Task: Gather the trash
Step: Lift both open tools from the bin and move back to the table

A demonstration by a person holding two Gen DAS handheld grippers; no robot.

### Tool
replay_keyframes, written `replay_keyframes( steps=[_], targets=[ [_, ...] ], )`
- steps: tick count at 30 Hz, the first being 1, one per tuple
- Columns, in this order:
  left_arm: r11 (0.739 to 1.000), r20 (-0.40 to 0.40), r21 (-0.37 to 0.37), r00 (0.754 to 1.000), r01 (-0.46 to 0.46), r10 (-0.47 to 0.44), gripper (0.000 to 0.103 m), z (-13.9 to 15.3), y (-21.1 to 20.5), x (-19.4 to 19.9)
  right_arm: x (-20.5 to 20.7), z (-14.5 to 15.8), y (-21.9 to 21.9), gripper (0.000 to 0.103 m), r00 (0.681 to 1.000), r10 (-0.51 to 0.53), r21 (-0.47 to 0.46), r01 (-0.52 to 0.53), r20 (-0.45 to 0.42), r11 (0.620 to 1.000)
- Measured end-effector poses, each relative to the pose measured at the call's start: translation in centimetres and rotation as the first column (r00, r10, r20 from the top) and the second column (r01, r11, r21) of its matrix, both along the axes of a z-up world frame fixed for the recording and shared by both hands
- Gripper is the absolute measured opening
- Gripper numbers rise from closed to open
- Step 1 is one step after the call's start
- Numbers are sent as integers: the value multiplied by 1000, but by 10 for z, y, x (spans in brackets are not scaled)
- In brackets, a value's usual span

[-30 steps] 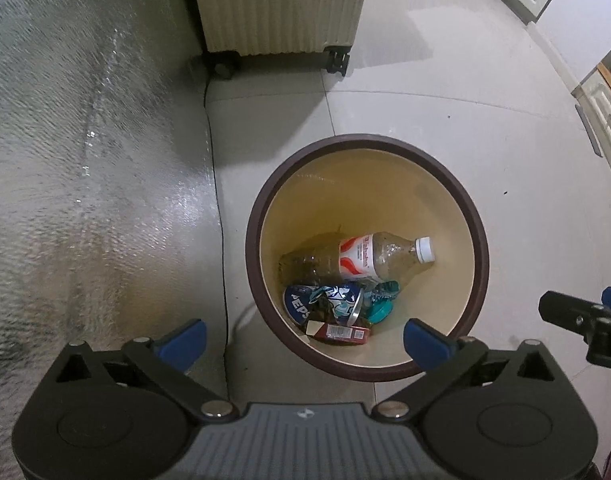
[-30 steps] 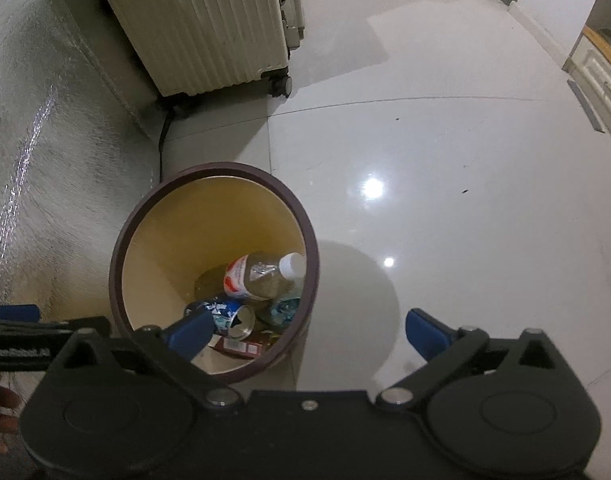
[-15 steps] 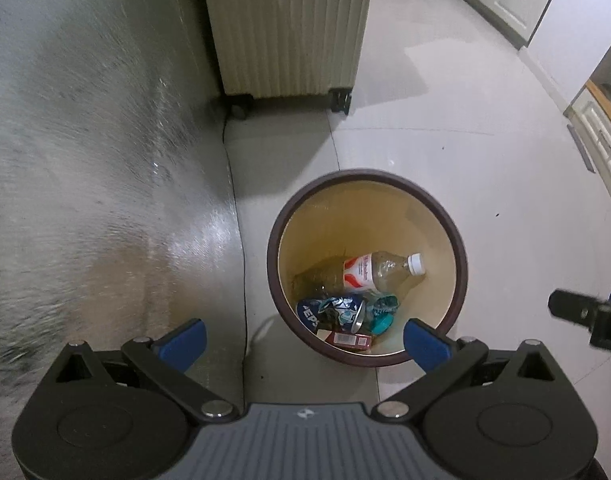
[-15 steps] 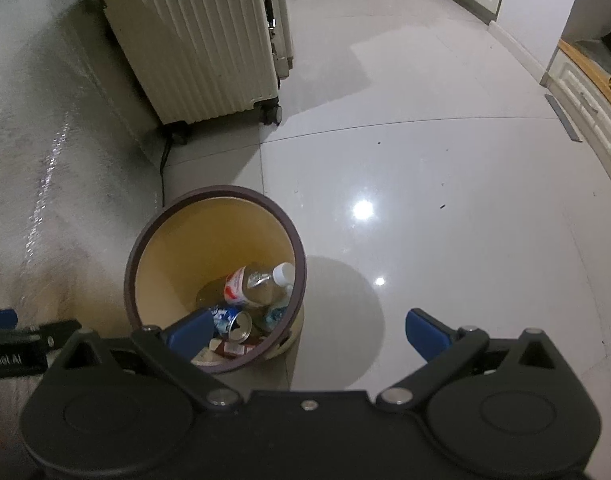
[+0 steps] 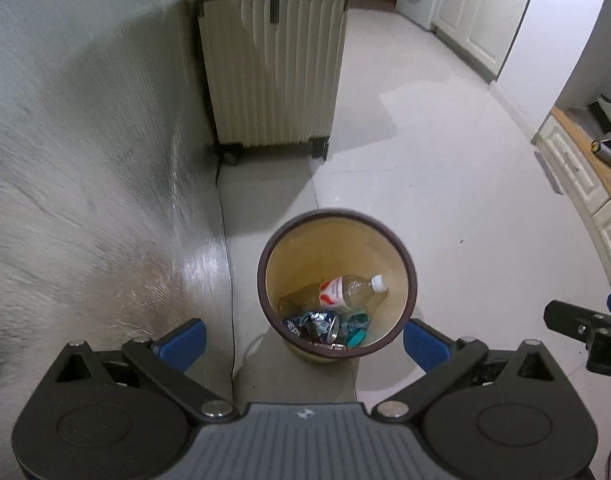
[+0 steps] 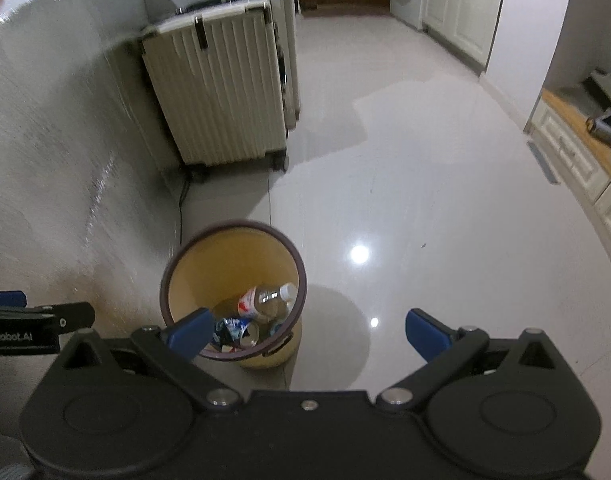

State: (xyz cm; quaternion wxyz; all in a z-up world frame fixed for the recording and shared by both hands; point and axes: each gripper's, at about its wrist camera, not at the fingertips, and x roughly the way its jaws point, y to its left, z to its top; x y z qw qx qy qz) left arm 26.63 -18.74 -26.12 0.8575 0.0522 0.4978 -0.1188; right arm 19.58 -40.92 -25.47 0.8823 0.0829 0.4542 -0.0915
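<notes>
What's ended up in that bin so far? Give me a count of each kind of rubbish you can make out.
In the bin:
Plastic bottle: 1
Crushed drink can: 1
Teal wrapper: 1
Small red carton, mostly hidden by the rim: 1
Total: 4 that can be made out; anything underneath is hidden.

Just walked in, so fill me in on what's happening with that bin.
A person holds two grippers above a bin on the floor beside a suitcase. Both the left gripper and the right gripper have their jaws open and empty. A bottle, a crushed can and other scraps already lie in the bin.
</notes>
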Motion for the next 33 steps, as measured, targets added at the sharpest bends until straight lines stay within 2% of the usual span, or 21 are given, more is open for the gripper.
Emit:
replay_keyframes(
  steps=[8,14,23,33],
  targets=[
    [999,118,-49,993,3,3,103,63,3,-33,-35,57,3,103,993,-6,-36,10,121,999],
    [996,226,-94,974,10,12,103,117,10,-60,-57,101,9,103,977,0,-56,12,215,998],
    [989,393,-143,919,34,25,103,202,20,-98,-81,172,29,103,931,31,-75,-4,363,997],
    [990,541,-139,838,-4,79,103,287,61,-123,-71,245,66,103,872,94,-97,-54,481,994]
  ],
)
